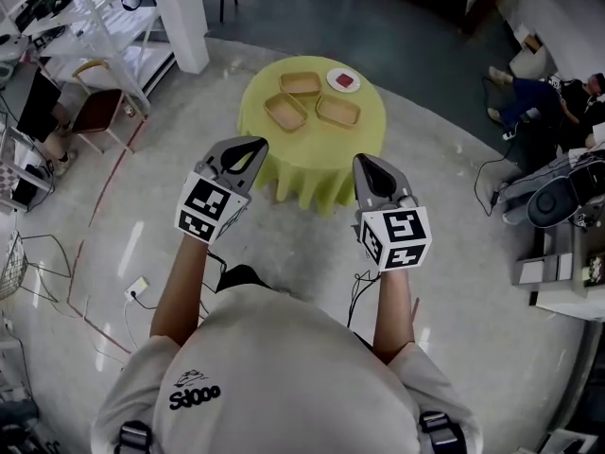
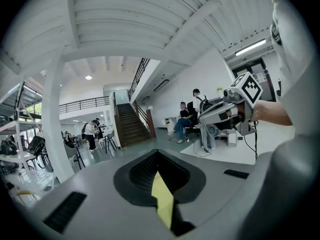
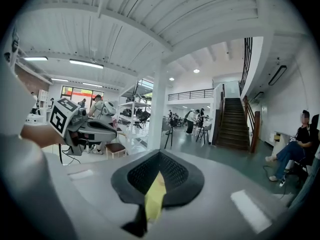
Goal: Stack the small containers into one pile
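The left gripper (image 1: 250, 147) and right gripper (image 1: 368, 163) are both clenched on nothing at mid-frame, while three shallow, seemingly wooden containers (image 1: 285, 113) lie unstacked on the yellow-clothed bench (image 1: 312, 164) straight ahead at upper centre, about equally near each.

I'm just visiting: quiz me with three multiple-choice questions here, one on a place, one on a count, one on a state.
1. Where are the small containers? A on the floor; B on the round table; C in the grippers.
2. How many tan ones are there? A one; B three; C six.
3. The left gripper and right gripper are: A shut, empty; B wide open; C gripping a container.
Answers: B, they lie on the yellow-clothed table; B, three lie apart there; A, each gripper view shows jaws together.
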### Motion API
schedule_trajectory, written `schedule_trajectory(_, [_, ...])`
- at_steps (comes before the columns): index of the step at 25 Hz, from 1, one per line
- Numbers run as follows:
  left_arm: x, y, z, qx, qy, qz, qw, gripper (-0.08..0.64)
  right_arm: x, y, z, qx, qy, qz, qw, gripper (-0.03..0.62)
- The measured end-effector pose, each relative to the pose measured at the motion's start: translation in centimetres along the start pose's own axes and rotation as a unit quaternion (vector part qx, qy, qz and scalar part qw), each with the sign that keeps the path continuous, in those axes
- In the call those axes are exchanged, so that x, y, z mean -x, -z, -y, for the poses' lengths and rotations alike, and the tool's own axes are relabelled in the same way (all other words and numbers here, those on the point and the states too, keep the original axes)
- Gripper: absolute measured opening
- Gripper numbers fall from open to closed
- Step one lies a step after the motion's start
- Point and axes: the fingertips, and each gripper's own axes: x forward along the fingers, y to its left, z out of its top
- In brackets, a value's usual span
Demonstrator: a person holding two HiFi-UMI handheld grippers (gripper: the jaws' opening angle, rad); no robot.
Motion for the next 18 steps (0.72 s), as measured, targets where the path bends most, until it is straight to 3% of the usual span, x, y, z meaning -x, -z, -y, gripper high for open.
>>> schedule_trajectory(11, [-2.8,2.0,-1.0,0.011,-0.006,-0.031,0.9994,0.006,-2.9,2.4,2.5,-0.015,-0.007,-0.023,1.0,0.011])
schedule_trajectory(18, [-7.2,3.4,-4.8,0.021,0.009,-0.025,0.9994,0.006,-7.8,1.9,3.1,0.009,-0.023,-0.034,0.999,0.011])
